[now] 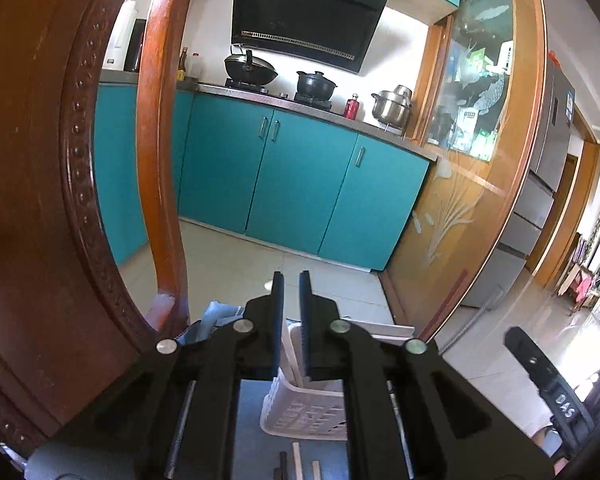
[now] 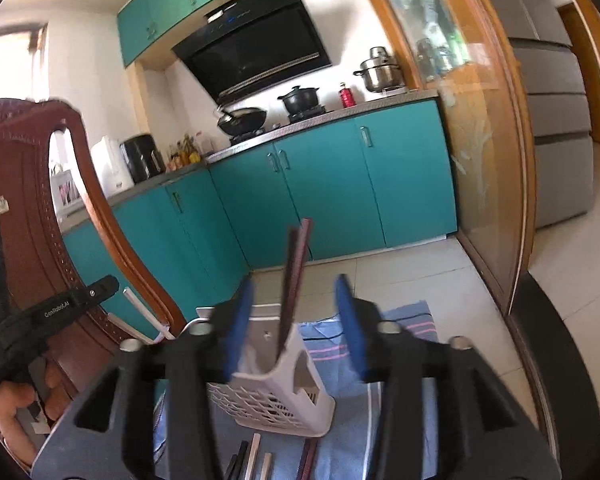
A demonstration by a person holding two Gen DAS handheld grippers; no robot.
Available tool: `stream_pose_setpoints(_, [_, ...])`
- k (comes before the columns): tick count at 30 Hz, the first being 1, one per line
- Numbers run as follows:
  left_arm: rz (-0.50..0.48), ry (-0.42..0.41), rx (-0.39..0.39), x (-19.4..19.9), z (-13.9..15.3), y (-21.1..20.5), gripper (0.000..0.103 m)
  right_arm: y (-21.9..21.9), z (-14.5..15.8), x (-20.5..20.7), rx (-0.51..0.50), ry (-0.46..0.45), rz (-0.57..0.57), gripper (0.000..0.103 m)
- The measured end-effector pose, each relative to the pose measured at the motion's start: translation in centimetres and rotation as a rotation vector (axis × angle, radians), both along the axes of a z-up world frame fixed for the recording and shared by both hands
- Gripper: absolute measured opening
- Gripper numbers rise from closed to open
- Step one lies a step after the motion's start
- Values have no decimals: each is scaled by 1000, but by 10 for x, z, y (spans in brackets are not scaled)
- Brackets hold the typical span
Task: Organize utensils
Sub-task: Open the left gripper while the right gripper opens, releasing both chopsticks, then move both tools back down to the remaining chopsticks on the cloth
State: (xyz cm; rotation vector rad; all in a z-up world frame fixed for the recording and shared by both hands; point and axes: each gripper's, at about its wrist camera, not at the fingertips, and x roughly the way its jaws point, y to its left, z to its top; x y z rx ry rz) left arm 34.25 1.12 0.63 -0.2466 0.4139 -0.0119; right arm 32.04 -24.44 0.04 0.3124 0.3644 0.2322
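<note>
A grey tabletop [image 2: 72, 456] carries a blue cloth [image 2: 404, 412] with pink stripes; on the cloth stands a white slotted utensil basket [image 2: 276, 408]; in front of it lie several loose chopsticks [image 2: 256, 460], dark and pale, side by side.

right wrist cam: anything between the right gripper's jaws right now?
Yes. In the right wrist view, dark chopsticks stand in the white utensil basket, rising through the gap between the right gripper jaws. The jaws stand apart, touching neither.
</note>
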Motion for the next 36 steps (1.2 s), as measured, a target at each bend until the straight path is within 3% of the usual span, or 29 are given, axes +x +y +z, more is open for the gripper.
stream_pose_setpoints(3, [3,-33,-1,-9,3,4,29,-18,-15,-11,39,19,-54,47])
stream_pose_setpoints(6, [8,-40,-3,-21,6,11,30,-30,-31,-14,63,89,-89,47])
stream_pose_setpoints(9, [6,-39,3,-39,8,17,30,-26,-55,3,-20,273,-91,47])
stream_pose_setpoints(12, [-2,-8,-6,-50,-9,23,30,-5,-84,21,-76,433,16,47])
stream_pose_setpoints(16, [-3,157,-10,-42,-50,27,30,38,-120,30,-151,576,153,47])
stream_pose_setpoints(20, [-67,380,-111,-20,-92,30,30,77,-154,31,-284,679,193,39])
stream_pose_setpoints(23, [-74,458,-58,-16,-107,22,36,94,-161,29,-384,661,178,16])
stream_pose_setpoints(29, [-110,535,34,-13,-124,4,45,83,-158,28,-274,710,196,14])
stream_pose_setpoints(36, [-130,564,87,-14,-133,-8,52,33,-124,20,-107,597,232,14])
